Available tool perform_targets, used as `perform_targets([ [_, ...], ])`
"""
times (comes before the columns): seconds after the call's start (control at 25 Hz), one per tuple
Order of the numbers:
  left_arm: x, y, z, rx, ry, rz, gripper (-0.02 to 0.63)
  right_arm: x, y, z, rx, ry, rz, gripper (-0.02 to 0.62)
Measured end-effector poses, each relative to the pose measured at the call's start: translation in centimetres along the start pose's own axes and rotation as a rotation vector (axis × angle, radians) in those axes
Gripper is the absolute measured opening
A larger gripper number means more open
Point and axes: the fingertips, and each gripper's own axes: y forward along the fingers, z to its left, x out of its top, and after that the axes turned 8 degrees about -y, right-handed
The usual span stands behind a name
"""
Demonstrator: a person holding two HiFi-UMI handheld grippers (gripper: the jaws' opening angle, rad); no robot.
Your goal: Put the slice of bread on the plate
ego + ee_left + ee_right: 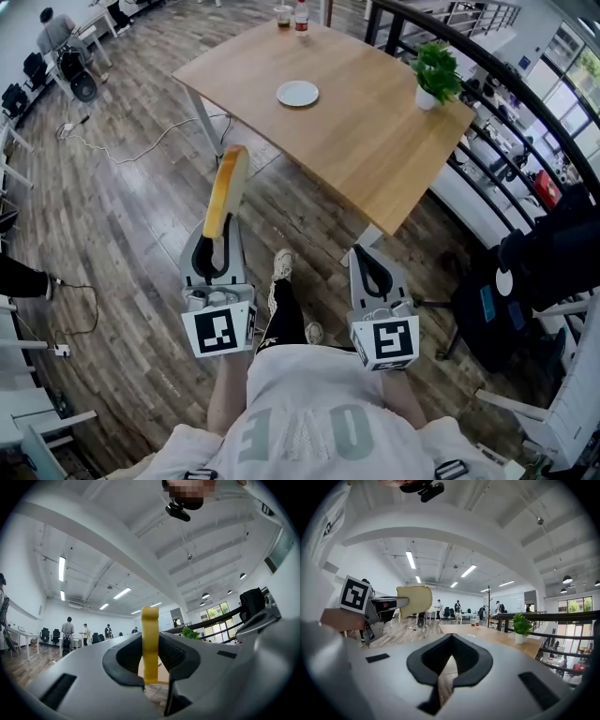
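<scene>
A light wooden table (375,141) on dark plank floor (122,234) bears a small white round plate (297,93). Short of the table, the left gripper (217,246) clamps the yellow-crusted bread slice (228,187) upright; the right gripper (361,253) has its jaws together, empty.

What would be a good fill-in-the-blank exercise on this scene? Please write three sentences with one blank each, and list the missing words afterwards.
1. The slice of bread is clamped on edge in the ____ gripper.
2. The right gripper, with its jaws together, holds ____.
3. The white plate lies on the wooden ____.

Missing words: left; nothing; table.
</scene>
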Motion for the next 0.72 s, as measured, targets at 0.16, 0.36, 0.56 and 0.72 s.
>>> perform_targets([
  [0.16,0.1,2.8,0.7,-0.011,-0.028,-0.028,0.089,-0.4,1.3,-1.7,-0.021,0.066,0.005,0.016],
  [0.36,0.1,5.6,0.9,-0.019,-0.018,-0.032,0.089,0.0,3.2,-3.0,-0.027,0.087,-0.001,0.017],
  [0.56,-1.5,8.8,1.1,-0.03,-0.022,0.01,0.089,0.1,7.1,-3.6,0.023,0.11,-0.011,0.017],
  [0.72,-3.0,12.3,3.0,-0.014,-0.037,0.027,0.089,0.2,12.1,-4.0,0.054,0.094,-0.011,0.015],
])
